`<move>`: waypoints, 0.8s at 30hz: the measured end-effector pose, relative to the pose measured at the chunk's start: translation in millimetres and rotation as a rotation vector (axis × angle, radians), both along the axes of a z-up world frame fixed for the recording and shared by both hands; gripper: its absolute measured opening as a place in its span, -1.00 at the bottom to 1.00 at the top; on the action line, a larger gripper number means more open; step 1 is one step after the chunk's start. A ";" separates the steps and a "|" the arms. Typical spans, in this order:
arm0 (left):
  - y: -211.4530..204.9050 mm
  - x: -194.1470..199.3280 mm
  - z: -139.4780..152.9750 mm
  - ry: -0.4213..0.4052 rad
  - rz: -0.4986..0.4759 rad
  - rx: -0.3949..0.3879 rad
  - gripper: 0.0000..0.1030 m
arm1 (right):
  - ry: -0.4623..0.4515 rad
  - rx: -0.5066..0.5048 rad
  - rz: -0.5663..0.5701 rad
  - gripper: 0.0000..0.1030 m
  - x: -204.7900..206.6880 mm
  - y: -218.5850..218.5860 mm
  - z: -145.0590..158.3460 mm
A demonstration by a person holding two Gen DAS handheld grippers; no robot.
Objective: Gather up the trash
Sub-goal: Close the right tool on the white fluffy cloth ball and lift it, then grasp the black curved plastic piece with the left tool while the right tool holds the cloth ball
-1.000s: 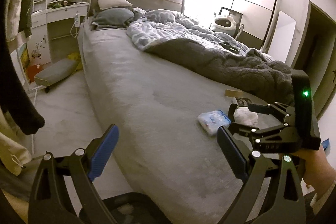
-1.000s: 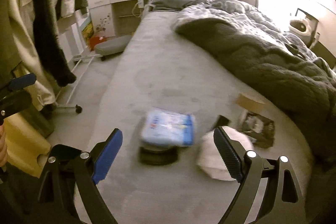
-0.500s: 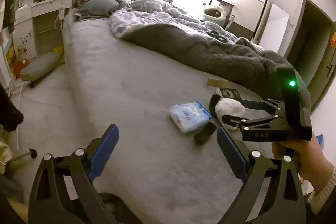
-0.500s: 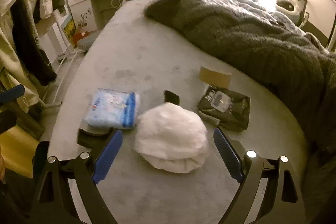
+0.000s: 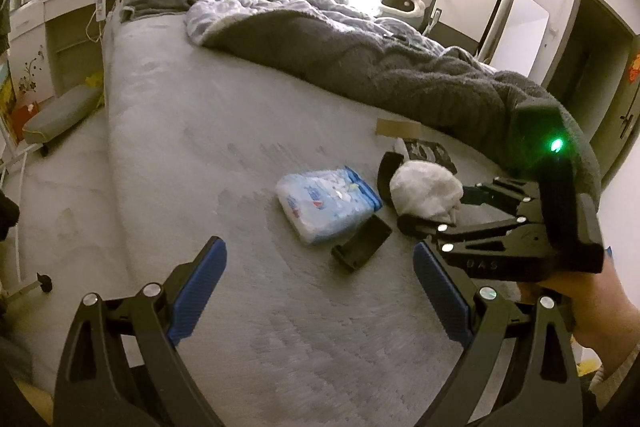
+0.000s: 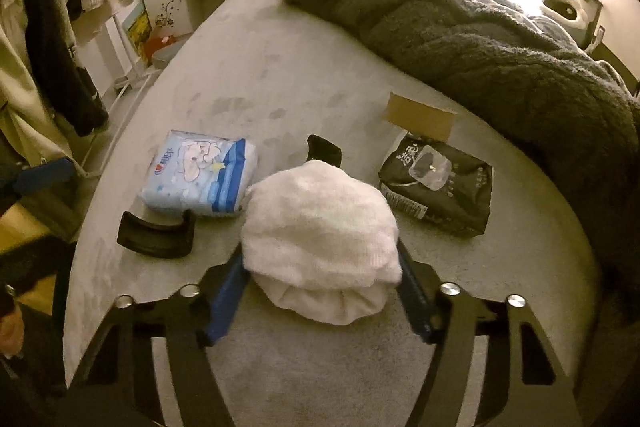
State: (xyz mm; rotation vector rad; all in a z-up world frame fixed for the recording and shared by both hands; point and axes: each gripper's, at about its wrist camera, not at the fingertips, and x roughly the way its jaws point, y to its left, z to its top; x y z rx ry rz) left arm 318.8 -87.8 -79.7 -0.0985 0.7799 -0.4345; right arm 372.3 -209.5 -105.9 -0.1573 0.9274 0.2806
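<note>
A white crumpled wad (image 6: 320, 227) lies on the grey bed (image 6: 260, 75). My right gripper (image 6: 320, 263) straddles it; its jaws are closing and both blue pads (image 6: 226, 293) touch the wad's sides. Around the wad lie a blue tissue pack (image 6: 200, 173), a black packet (image 6: 438, 187), a brown cardboard piece (image 6: 418, 117) and a curved black plastic piece (image 6: 156, 233). A second black piece (image 6: 324, 149) peeks out behind the wad. My left gripper (image 5: 316, 291) hangs open over the bed's near part, short of the tissue pack (image 5: 328, 203) and with nothing between its fingers.
A dark fleece blanket (image 5: 380, 67) covers the bed's far right side. Left of the bed are floor, a grey stool (image 5: 60, 115) and a white dresser (image 5: 60, 7). Clothes (image 6: 60, 47) hang at the left in the right wrist view.
My right gripper came down and forward over the white wad, and its jaws narrowed onto it. My left gripper moved right and lower over the bed, nearer the trash, still open.
</note>
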 end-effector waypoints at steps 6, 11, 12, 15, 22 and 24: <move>-19.8 0.0 -13.9 0.015 -0.002 0.016 0.86 | -0.026 0.037 -0.002 0.05 -4.4 -13.4 12.4; -29.2 1.5 -23.0 0.026 0.028 0.025 0.86 | -0.044 0.073 -0.027 0.04 -7.8 -31.6 20.3; -30.5 2.0 -24.2 0.029 0.038 0.027 0.85 | -0.048 0.079 -0.031 0.04 -8.4 -35.8 21.6; -32.7 4.1 -27.9 0.045 0.085 0.017 0.85 | -0.058 0.091 -0.042 0.04 -9.7 -42.5 25.3; -44.2 7.6 -31.2 0.047 0.151 0.029 0.76 | -0.062 0.112 -0.054 0.04 -13.5 -56.7 27.8; -47.9 8.9 -30.9 0.042 0.160 0.038 0.72 | -0.063 0.116 -0.055 0.04 -13.6 -60.4 28.5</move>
